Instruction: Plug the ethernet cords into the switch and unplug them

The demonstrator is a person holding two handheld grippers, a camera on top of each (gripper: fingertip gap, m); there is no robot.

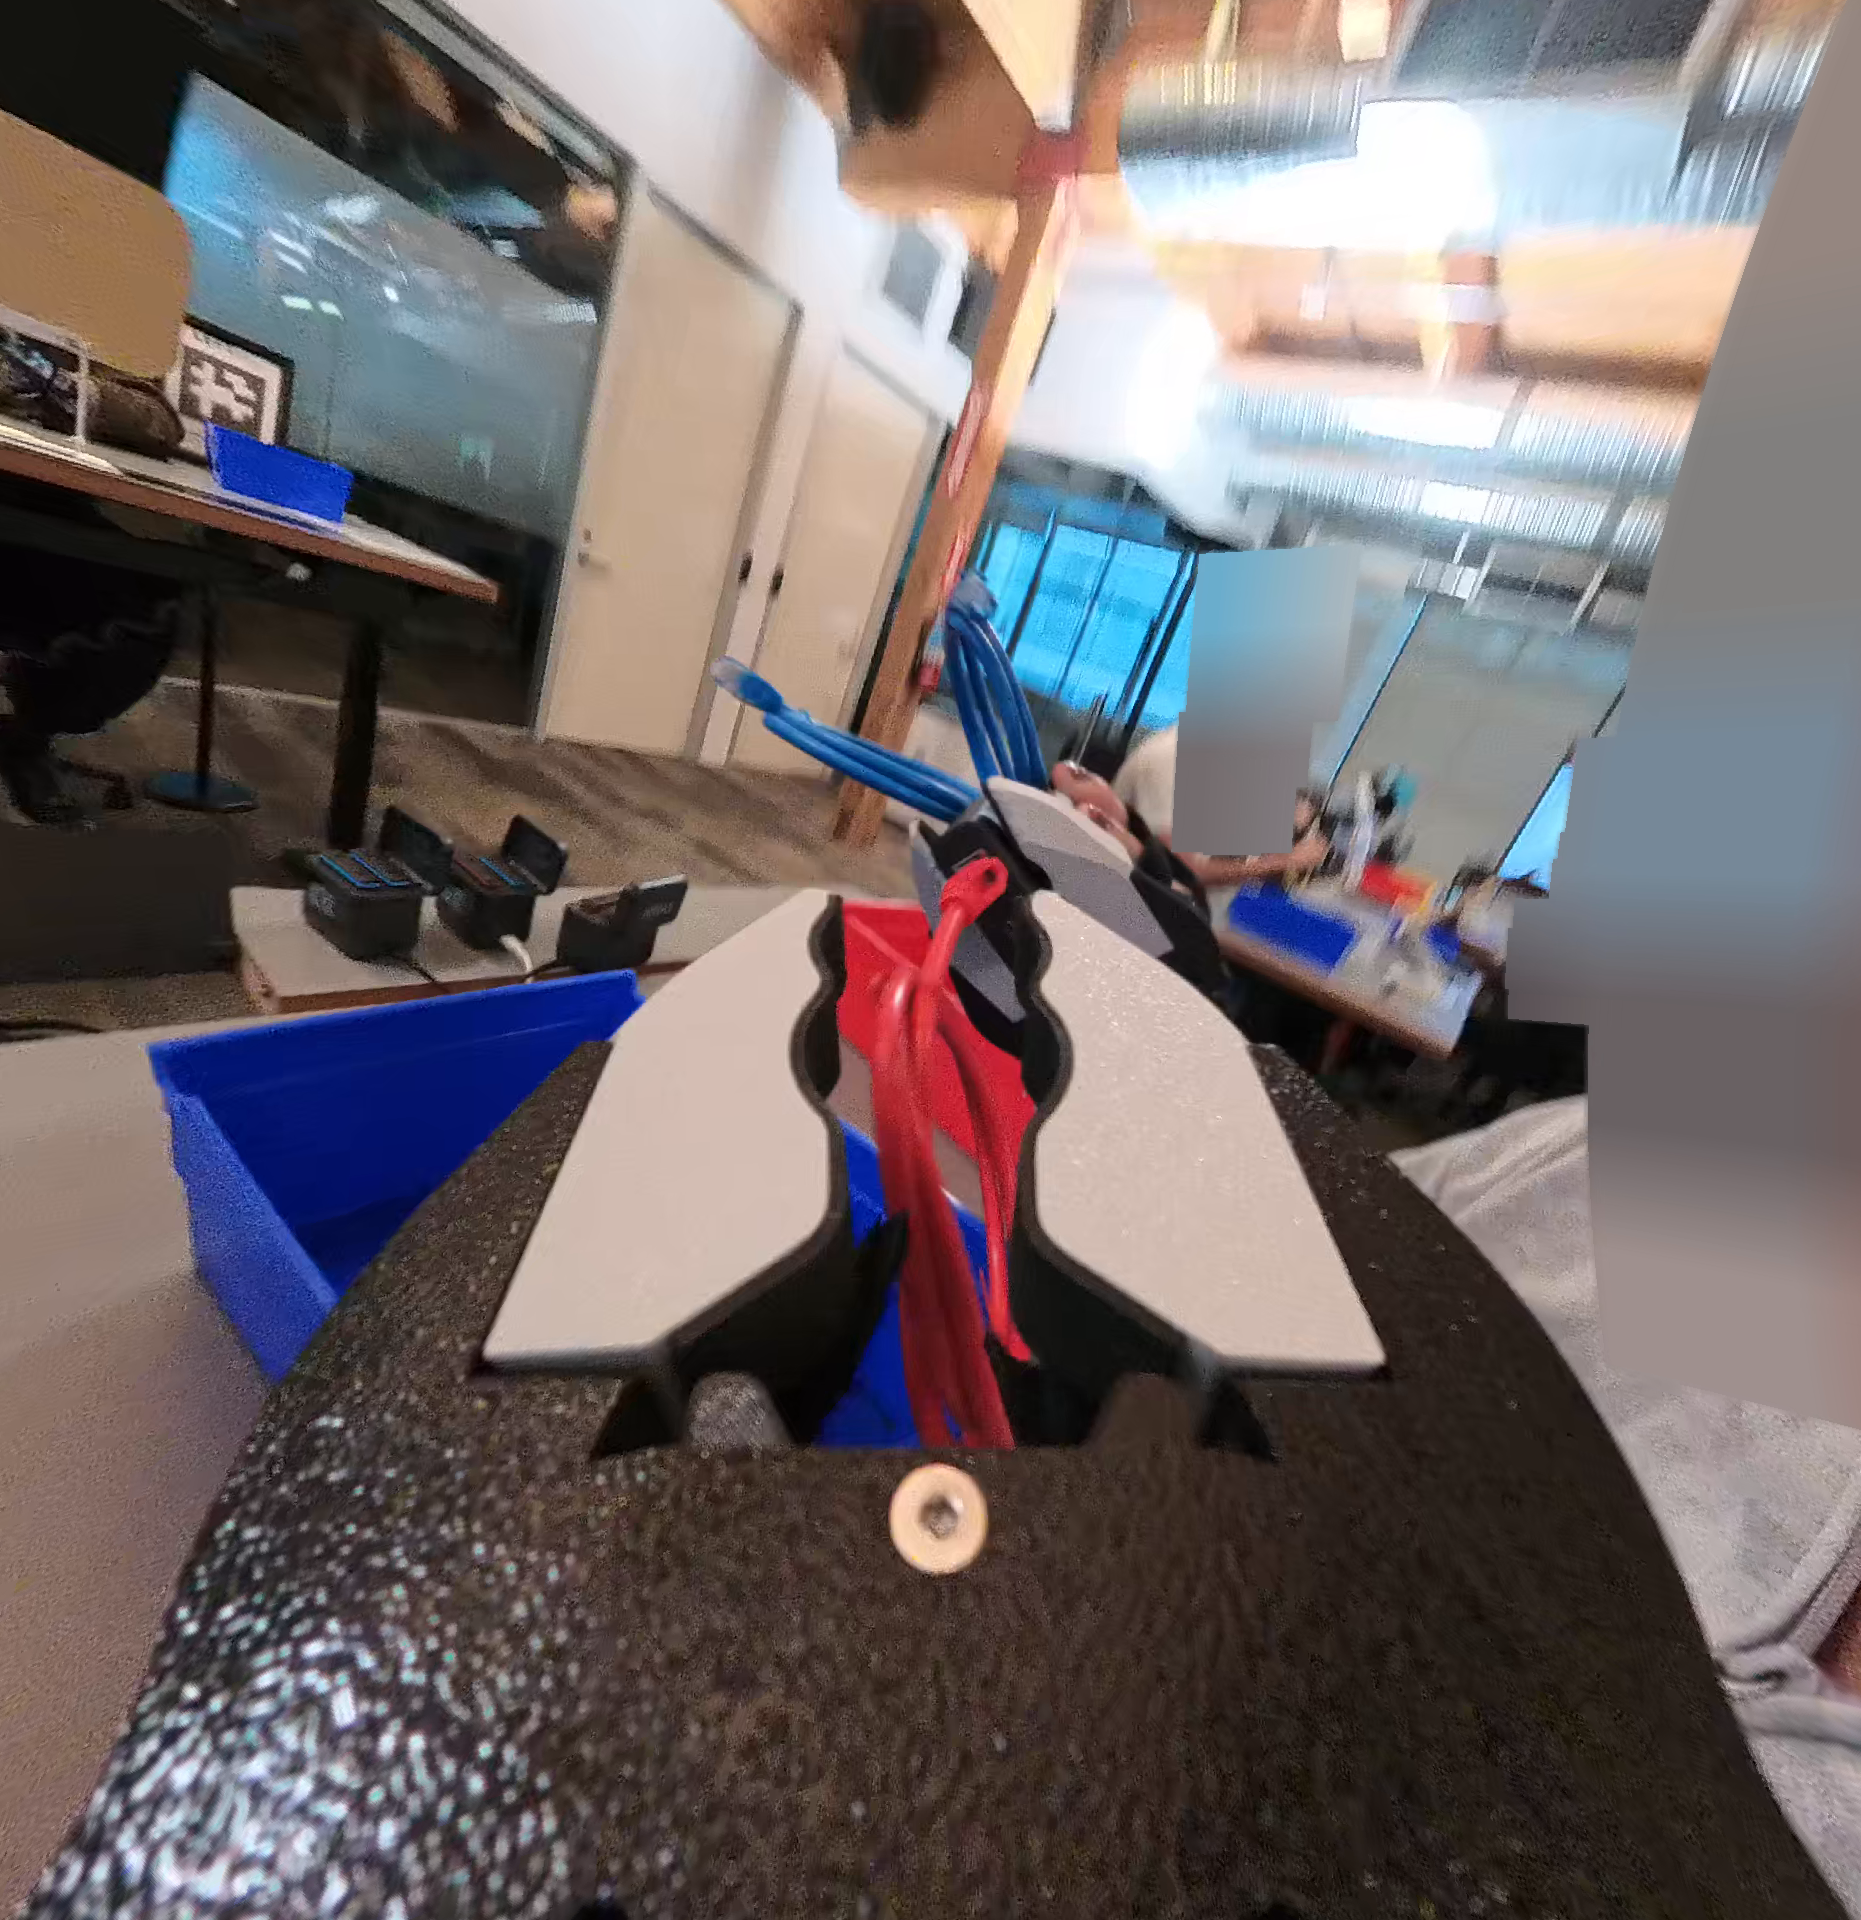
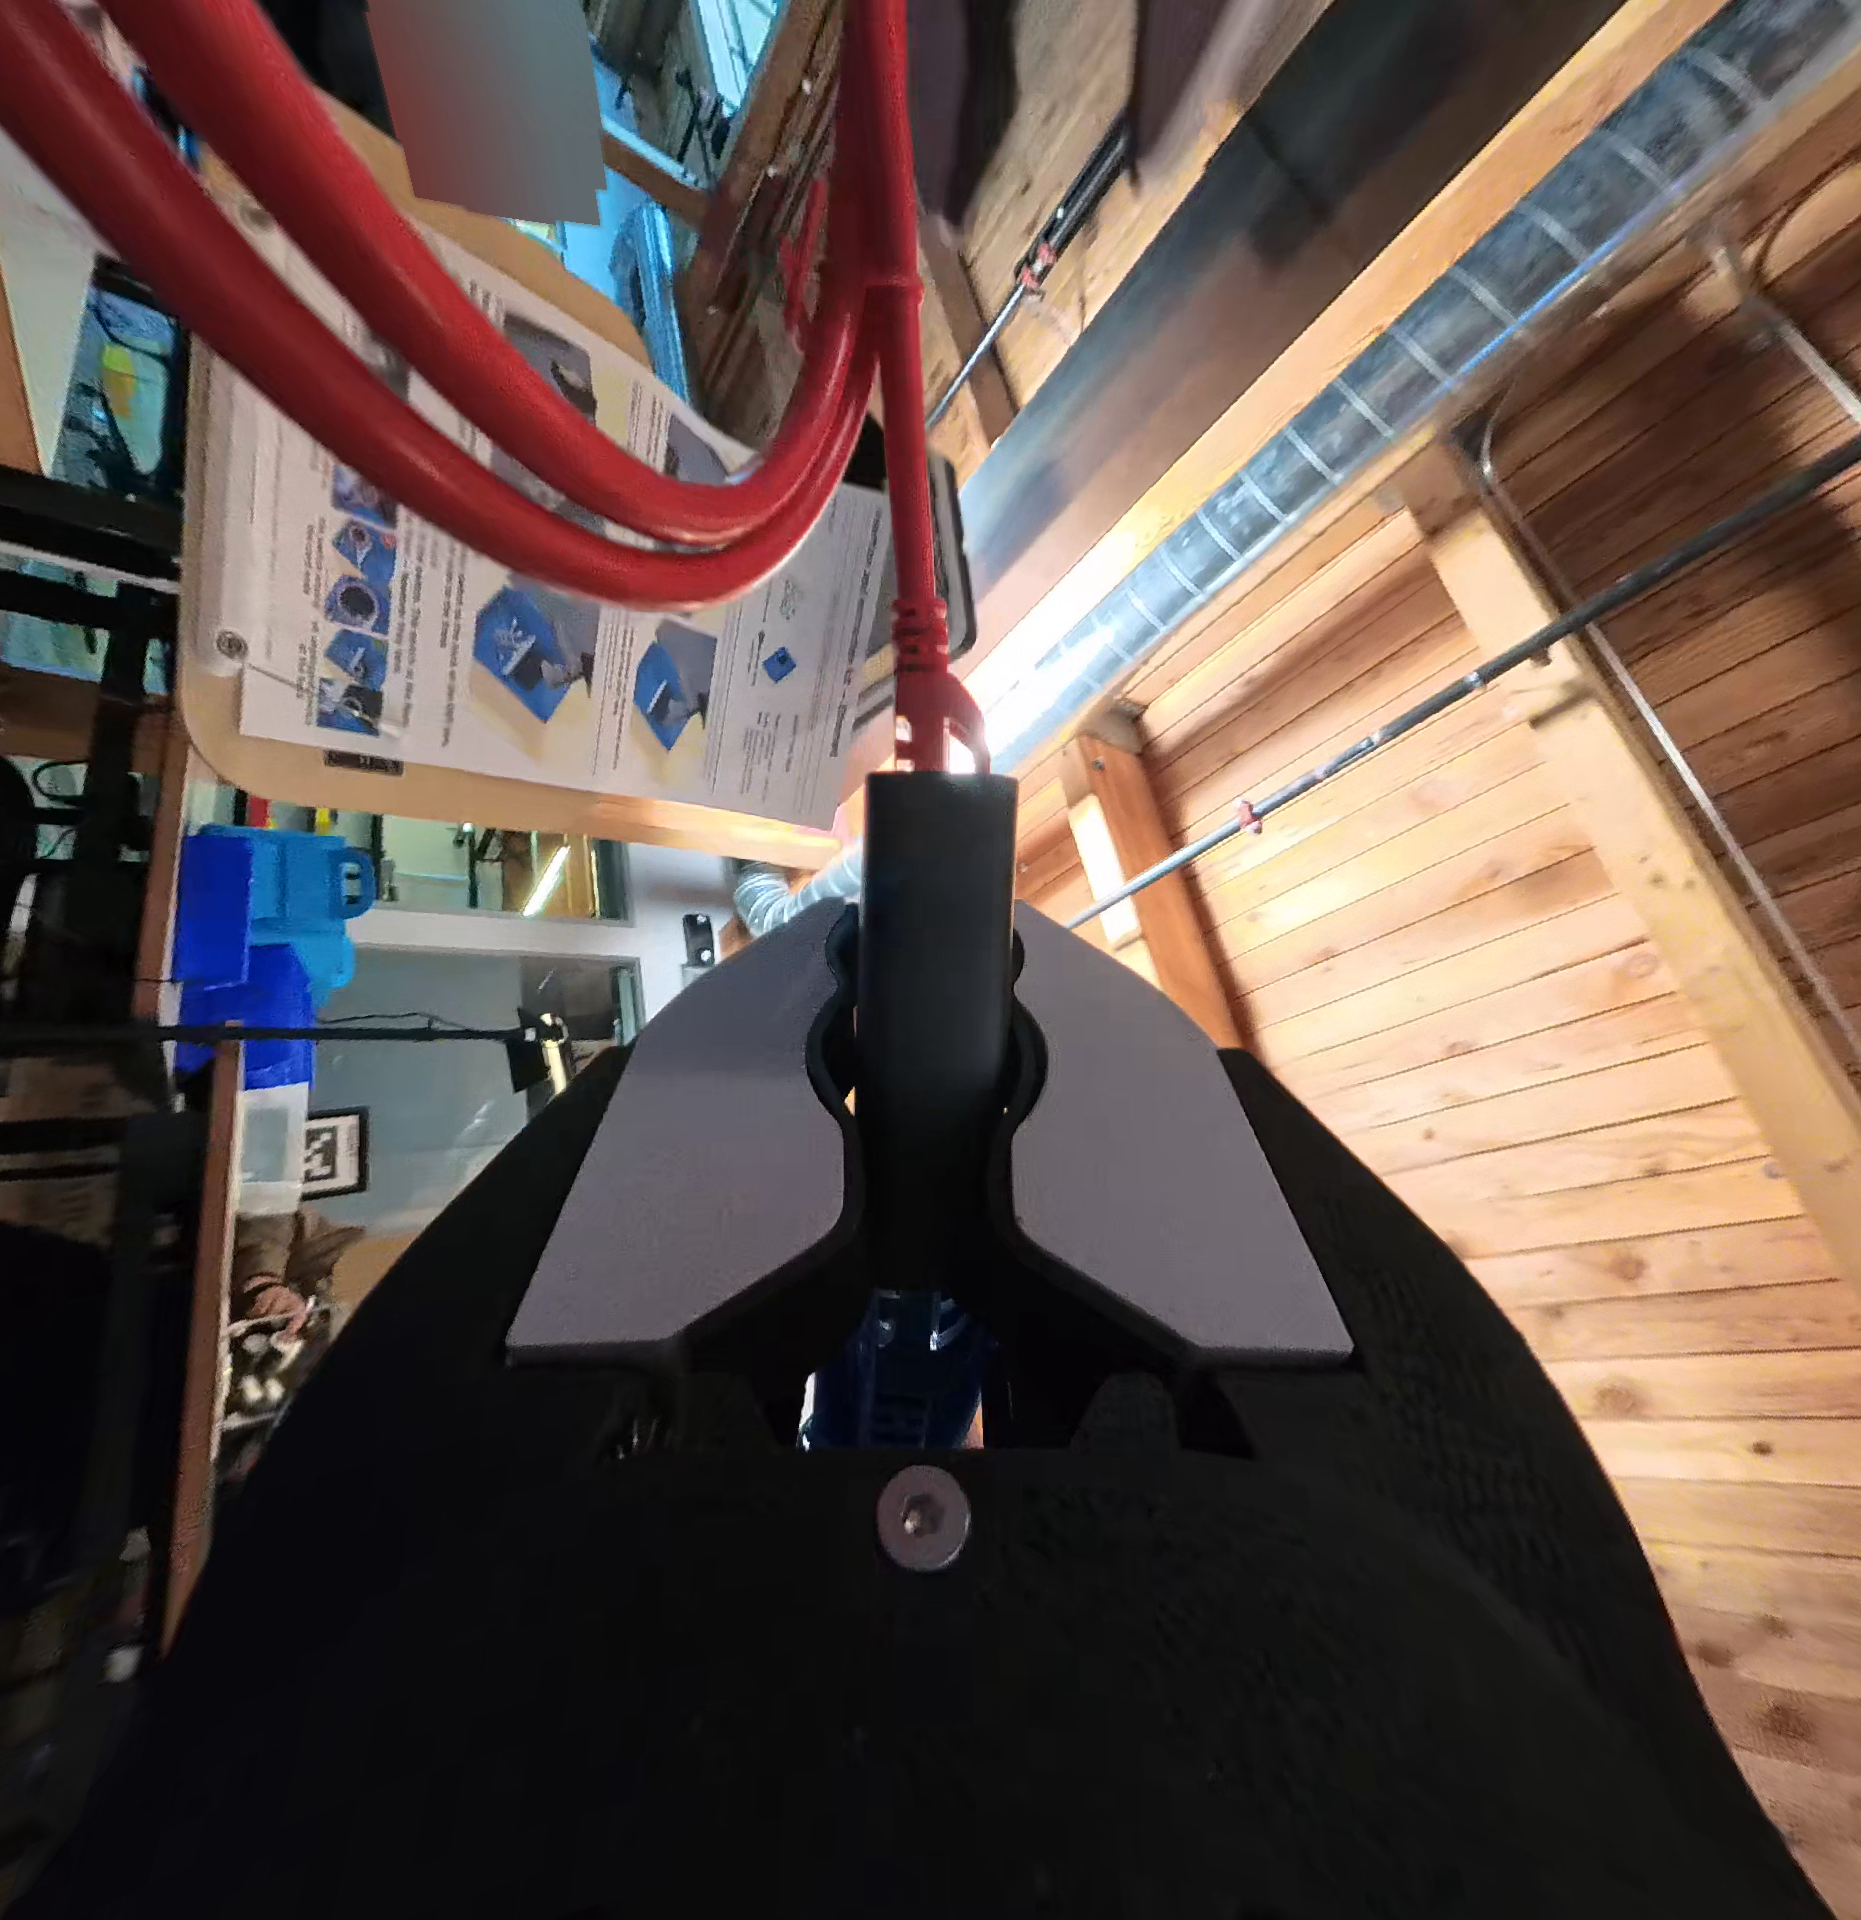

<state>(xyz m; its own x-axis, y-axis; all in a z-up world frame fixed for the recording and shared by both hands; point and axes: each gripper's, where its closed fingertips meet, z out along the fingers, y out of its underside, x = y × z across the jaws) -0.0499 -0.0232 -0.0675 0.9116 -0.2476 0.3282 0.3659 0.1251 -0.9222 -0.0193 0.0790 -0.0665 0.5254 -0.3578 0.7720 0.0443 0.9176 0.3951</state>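
Note:
My right gripper (image 2: pixel 934 930) is shut on the black switch (image 2: pixel 936 852), which it holds upright in the air. A red ethernet plug (image 2: pixel 931 707) sits in the switch's top edge, and its red cord (image 2: pixel 490 457) loops away to the upper left. In the left wrist view the switch (image 1: pixel 962 847) shows just beyond my left gripper (image 1: pixel 934 925), with blue cords (image 1: pixel 874 753) sticking out of its far side. My left gripper is open. The red cord bundle (image 1: pixel 936 1143) runs between its fingers with space on both sides.
A blue bin (image 1: pixel 365 1112) lies at the lower left and a red bin (image 1: pixel 874 966) lies behind the fingers. Black charger boxes (image 1: pixel 490 904) stand on a low board. A person sits close on the right. A board with a printed sheet (image 2: pixel 552 644) hangs near the switch. Spacing between my two grippers at the tips: around 12 cm.

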